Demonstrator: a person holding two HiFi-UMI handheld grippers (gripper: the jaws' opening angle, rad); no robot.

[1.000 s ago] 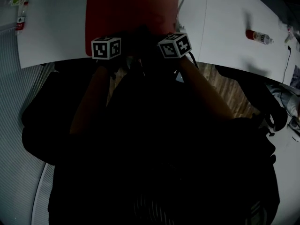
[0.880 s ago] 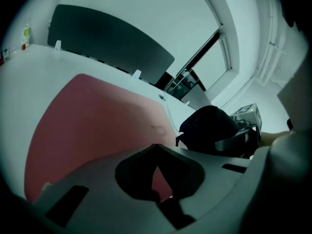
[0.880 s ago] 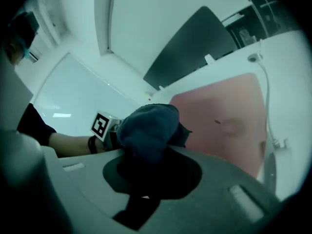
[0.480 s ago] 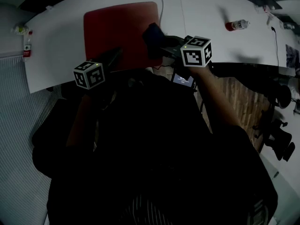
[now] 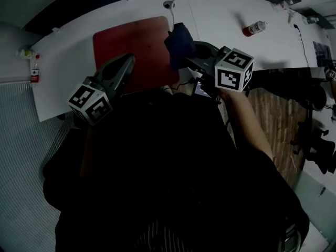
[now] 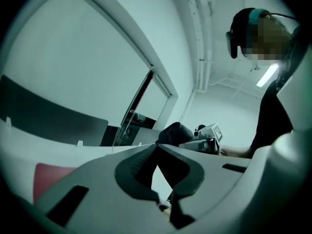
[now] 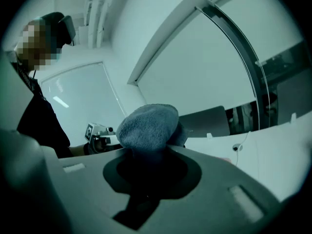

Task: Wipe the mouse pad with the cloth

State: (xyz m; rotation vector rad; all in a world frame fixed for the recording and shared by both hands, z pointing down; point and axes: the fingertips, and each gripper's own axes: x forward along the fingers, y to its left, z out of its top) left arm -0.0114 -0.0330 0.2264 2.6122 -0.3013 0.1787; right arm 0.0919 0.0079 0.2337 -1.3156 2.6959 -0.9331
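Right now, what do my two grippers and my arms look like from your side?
The left gripper and the right gripper both have grey moulded bodies with dark jaw pads. Each carries a white cube printed with black square markers: the left cube and the right cube. The person wears a dark top. The right forearm has no sleeve.

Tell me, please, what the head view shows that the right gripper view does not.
Only the head view: the full red mouse pad lying on the white table, and a bottle farther right. Only the right gripper view: the right gripper seen close, shut on the blue cloth, with glass panels behind. Both: the cloth held up over the table, and the left gripper.
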